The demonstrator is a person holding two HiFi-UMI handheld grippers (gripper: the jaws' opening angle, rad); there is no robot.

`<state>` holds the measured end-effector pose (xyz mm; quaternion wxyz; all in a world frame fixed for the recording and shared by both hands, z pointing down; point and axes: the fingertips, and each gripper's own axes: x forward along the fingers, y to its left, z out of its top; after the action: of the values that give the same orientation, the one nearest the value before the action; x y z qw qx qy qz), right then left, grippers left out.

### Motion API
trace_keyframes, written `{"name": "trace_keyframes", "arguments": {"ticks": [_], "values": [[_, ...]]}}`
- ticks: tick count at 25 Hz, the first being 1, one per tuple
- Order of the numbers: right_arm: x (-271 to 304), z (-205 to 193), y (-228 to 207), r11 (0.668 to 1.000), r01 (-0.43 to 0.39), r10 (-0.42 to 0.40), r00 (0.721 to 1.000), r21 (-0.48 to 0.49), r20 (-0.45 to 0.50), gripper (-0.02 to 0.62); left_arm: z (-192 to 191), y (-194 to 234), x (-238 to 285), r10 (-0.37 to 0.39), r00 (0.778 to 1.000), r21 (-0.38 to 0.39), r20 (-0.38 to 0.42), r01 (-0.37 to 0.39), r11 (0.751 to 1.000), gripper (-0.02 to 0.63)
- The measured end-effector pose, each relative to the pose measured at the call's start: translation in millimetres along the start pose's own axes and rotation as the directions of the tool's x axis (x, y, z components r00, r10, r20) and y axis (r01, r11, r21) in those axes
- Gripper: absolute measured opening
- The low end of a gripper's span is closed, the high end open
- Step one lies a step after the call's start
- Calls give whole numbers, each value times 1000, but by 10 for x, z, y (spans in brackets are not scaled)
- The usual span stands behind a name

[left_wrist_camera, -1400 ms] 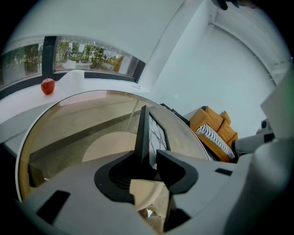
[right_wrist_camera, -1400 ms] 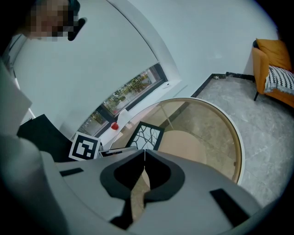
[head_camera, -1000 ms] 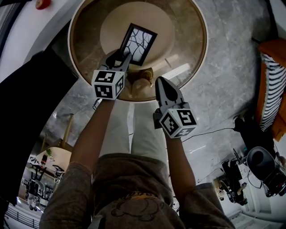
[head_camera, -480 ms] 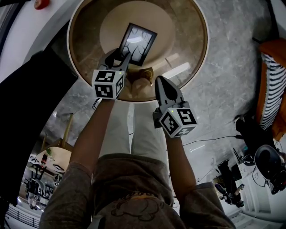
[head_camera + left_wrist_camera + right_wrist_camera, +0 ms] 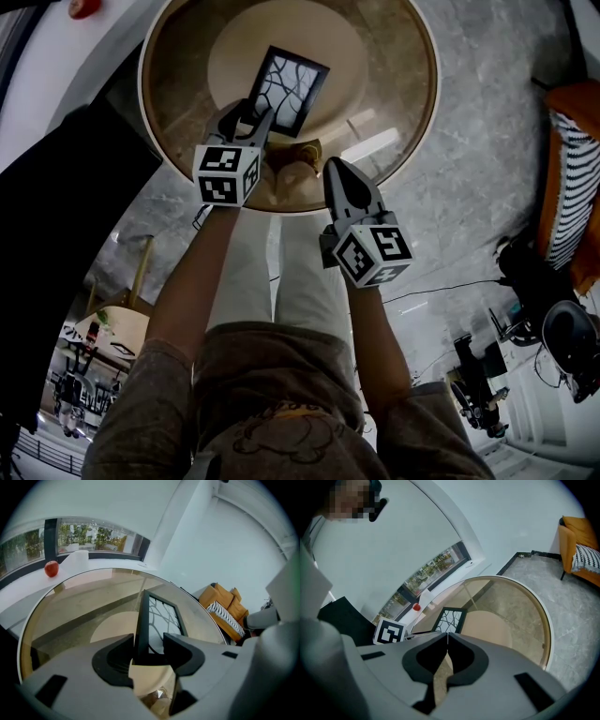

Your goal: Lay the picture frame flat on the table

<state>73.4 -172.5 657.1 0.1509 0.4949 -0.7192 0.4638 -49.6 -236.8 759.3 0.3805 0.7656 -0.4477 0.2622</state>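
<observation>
Broadly, a round glass table [image 5: 394, 66] with a gold rim fills the top of the head view, and a pale round base shows through its top. On that glass lies the picture frame [image 5: 289, 91]. It is a black rectangle, longer than wide, and its panel carries a dark branching pattern on a light ground. It lies flat over the pale base, a little left of the table's centre, with one short end turned toward the near edge where the person stands.

The left gripper [image 5: 251, 117] reaches in over that near edge. Its jaws stand apart around the frame's near short end and have just been opening. In the left gripper view the frame's [image 5: 161, 620] dark side edge runs close beside the left jaw. The right gripper [image 5: 337, 169] hangs over the table's near edge, right of the frame and apart from it, its jaws together on nothing. A red apple [image 5: 51, 568] sits on the white sill beyond the far edge.

Compared with a second ago, the frame keeps its place and angle on the glass and both grippers stay where they were. Only the left jaws are wider, and the glare that crossed the panel half a second ago is gone
</observation>
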Motion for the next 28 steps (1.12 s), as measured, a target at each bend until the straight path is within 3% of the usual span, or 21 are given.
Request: {"name": "trace_keyframes", "arguments": {"ticks": [5, 10, 28], "values": [[-23, 29, 26, 1000, 2, -2, 1000, 1, 0, 20, 37, -8, -33, 4, 1000, 17, 1, -4, 1000, 198], [-30, 35, 16, 1000, 4, -4, 1000, 5, 0, 20, 26, 16, -30, 55, 998, 100, -9, -54, 993, 184], [39, -12, -18, 1000, 6, -6, 1000, 19, 15, 20, 89, 106, -38, 57, 998, 56, 19, -58, 997, 135]]}}
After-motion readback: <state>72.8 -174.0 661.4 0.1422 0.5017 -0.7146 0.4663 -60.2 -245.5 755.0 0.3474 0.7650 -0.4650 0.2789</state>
